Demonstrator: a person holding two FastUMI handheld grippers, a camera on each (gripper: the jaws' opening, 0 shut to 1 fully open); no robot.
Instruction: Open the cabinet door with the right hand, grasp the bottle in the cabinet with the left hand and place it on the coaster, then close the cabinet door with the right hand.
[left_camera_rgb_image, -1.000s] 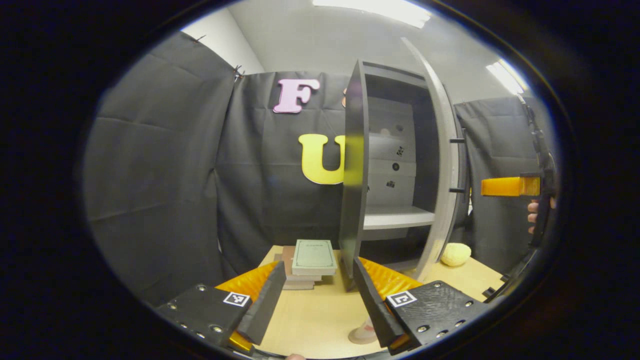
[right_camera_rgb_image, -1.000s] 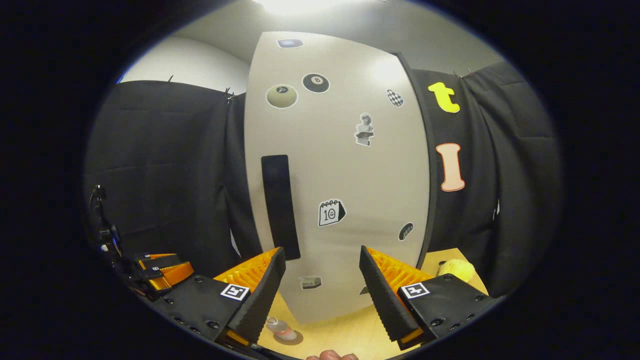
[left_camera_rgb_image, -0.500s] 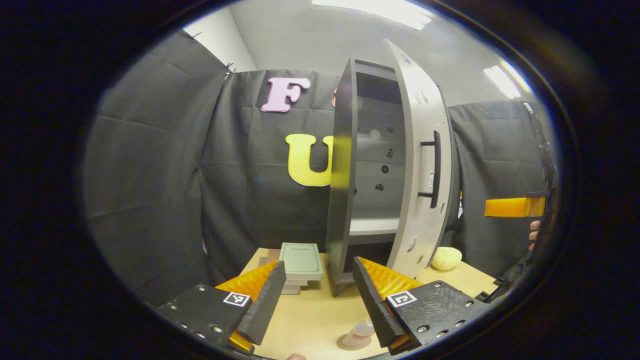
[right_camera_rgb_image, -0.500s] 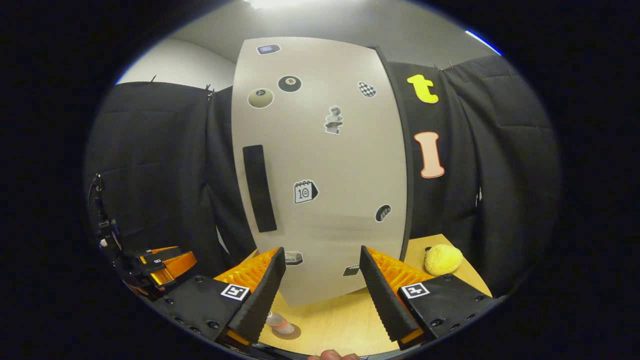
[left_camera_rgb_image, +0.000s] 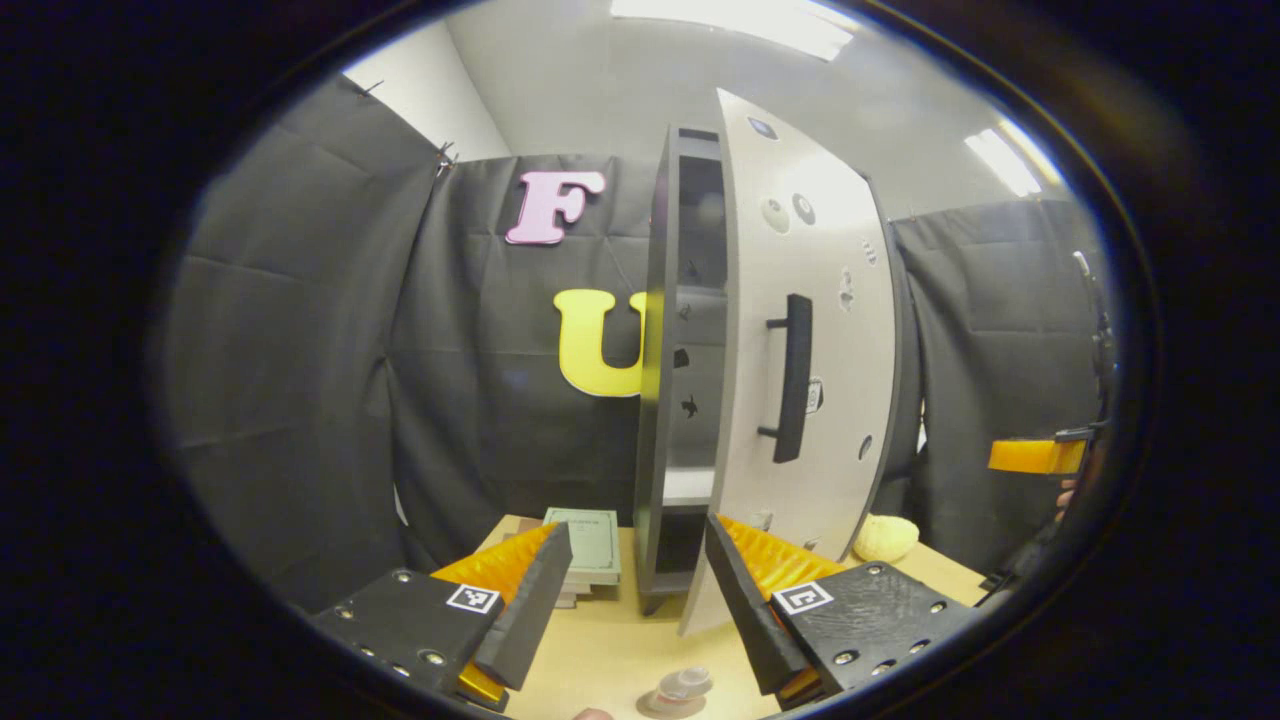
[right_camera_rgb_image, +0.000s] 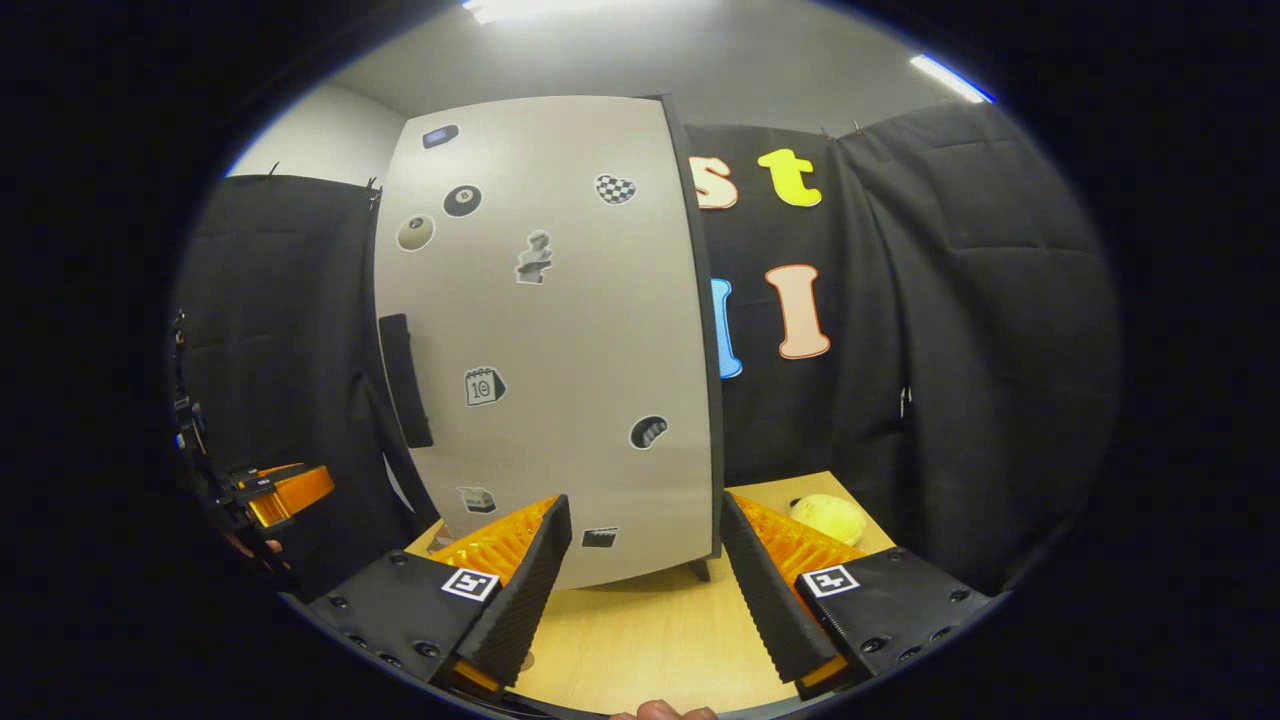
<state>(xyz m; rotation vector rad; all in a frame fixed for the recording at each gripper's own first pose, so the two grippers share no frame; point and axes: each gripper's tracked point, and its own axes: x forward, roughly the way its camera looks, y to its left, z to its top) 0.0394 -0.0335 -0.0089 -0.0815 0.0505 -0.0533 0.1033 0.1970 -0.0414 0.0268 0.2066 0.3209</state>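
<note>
A: Where is the small clear plastic bottle (left_camera_rgb_image: 682, 687)?

B: On its round coaster (left_camera_rgb_image: 652, 707) on the pale wooden surface (left_camera_rgb_image: 600, 655), light and tippable. The grey sticker-covered cabinet door (right_camera_rgb_image: 560, 340) stands nearly shut; its black bar handle (left_camera_rgb_image: 792, 378) gives a stiff purchase.

A: And each hand-held gripper?

B: The left hand-held gripper (left_camera_rgb_image: 628, 590) and the right hand-held gripper (right_camera_rgb_image: 640, 575) both gape wide, empty.

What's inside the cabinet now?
Through the narrow gap beside the nearly closed door, the cabinet shows a pale shelf and small stickers on its inner wall. The door covers the rest, so what else is inside cannot be seen.
</note>
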